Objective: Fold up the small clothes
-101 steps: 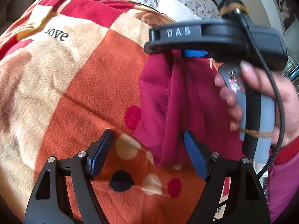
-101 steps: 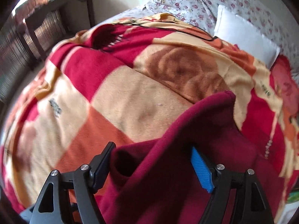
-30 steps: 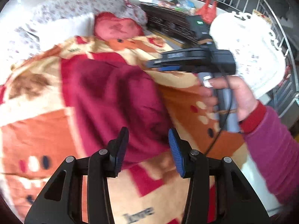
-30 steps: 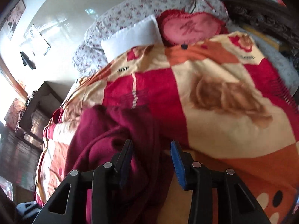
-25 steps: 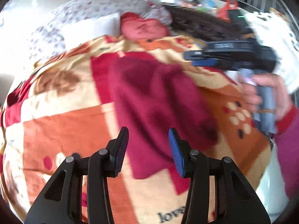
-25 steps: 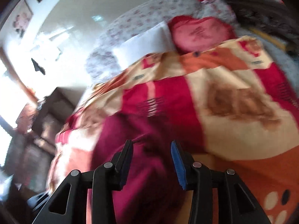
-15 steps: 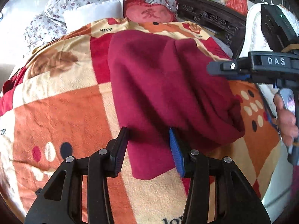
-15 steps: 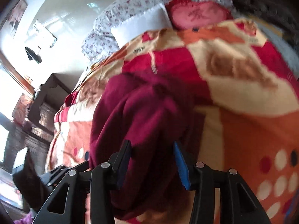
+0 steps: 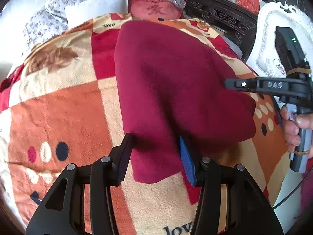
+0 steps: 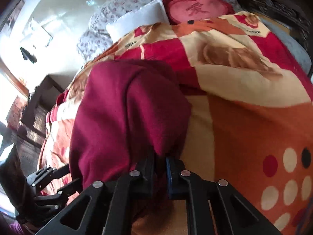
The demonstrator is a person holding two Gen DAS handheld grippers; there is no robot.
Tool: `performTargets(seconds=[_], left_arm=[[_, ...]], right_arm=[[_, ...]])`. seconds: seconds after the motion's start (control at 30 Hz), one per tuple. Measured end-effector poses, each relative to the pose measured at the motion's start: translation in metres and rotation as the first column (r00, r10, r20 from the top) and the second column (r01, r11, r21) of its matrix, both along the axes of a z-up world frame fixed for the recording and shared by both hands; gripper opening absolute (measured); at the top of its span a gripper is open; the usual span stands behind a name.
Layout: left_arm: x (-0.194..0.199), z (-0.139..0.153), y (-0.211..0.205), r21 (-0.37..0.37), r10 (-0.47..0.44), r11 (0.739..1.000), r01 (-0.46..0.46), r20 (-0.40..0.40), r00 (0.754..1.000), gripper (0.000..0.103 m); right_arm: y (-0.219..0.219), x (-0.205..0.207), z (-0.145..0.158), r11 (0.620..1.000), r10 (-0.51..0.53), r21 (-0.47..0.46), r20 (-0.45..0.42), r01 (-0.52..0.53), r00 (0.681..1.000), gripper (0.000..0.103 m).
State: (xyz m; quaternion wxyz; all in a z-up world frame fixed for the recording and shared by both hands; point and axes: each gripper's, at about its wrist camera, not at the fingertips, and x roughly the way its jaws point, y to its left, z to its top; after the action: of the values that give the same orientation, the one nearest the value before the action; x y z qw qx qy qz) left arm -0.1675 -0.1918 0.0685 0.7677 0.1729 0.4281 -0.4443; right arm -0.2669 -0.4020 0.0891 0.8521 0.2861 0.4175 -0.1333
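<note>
A dark red garment (image 9: pixel 176 82) lies spread on the checked blanket (image 9: pixel 58 117), also seen in the right wrist view (image 10: pixel 125 113). My left gripper (image 9: pixel 154 156) is partly open, its fingers on either side of the garment's near corner without pinching it. My right gripper (image 10: pixel 160 168) is shut on the garment's near edge. In the left wrist view the right gripper (image 9: pixel 230 84) reaches in from the right over the cloth. In the right wrist view the left gripper (image 10: pixel 58 176) sits at the lower left.
A white pillow (image 9: pixel 95 9) and a red heart cushion (image 9: pixel 154 9) lie at the head of the bed. A dark carved wooden frame (image 9: pixel 221 17) and a white lace-covered piece (image 9: pixel 273 45) stand at the right. A dark cabinet (image 10: pixel 37 105) stands left.
The garment went from hanging in the air to lying spread on the blanket. My left gripper narrowed its opening. My right gripper closed onto the cloth edge.
</note>
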Motion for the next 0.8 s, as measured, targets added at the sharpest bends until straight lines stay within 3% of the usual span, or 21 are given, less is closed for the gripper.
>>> performTargets(seconds=[0.1, 0.27, 0.37, 0.5, 0.6, 0.77, 0.8], left_arm=[[-0.001, 0.014, 0.004, -0.033, 0.003, 0.999, -0.002, 0.023, 1.000, 0.047], [0.007, 0.023, -0.001, -0.061, 0.040, 0.997, -0.037, 0.050, 0.998, 0.048], [0.016, 0.017, -0.010, -0.056, 0.061, 0.997, -0.059, 0.029, 0.998, 0.048], [0.024, 0.001, -0.023, -0.013, 0.064, 0.998, -0.064, 0.013, 0.998, 0.051], [0.029, -0.003, -0.025, -0.010, 0.069, 0.998, -0.069, 0.007, 0.998, 0.057], [0.037, -0.006, -0.019, -0.029, 0.085, 0.996, -0.086, -0.042, 0.995, 0.057], [0.036, -0.006, -0.019, -0.030, 0.085, 0.996, -0.087, -0.042, 0.995, 0.057]], right_arm=[[-0.005, -0.011, 0.022, 0.997, -0.062, -0.041, 0.033, 0.063, 0.998, 0.024], [0.014, 0.014, 0.054, 0.982, 0.026, -0.191, 0.084, -0.009, 0.996, 0.024], [0.016, 0.045, 0.045, 0.978, 0.075, -0.200, 0.061, -0.061, 0.995, 0.024], [0.001, 0.084, 0.007, 0.957, 0.046, -0.283, -0.076, -0.066, 0.996, 0.024], [-0.017, 0.084, -0.002, 0.975, 0.030, -0.220, -0.029, -0.036, 0.999, 0.024], [-0.007, 0.035, 0.031, 0.988, 0.049, -0.148, 0.030, -0.044, 0.998, 0.030], [-0.001, 0.023, 0.036, 0.990, 0.058, -0.129, 0.041, -0.053, 0.997, 0.035]])
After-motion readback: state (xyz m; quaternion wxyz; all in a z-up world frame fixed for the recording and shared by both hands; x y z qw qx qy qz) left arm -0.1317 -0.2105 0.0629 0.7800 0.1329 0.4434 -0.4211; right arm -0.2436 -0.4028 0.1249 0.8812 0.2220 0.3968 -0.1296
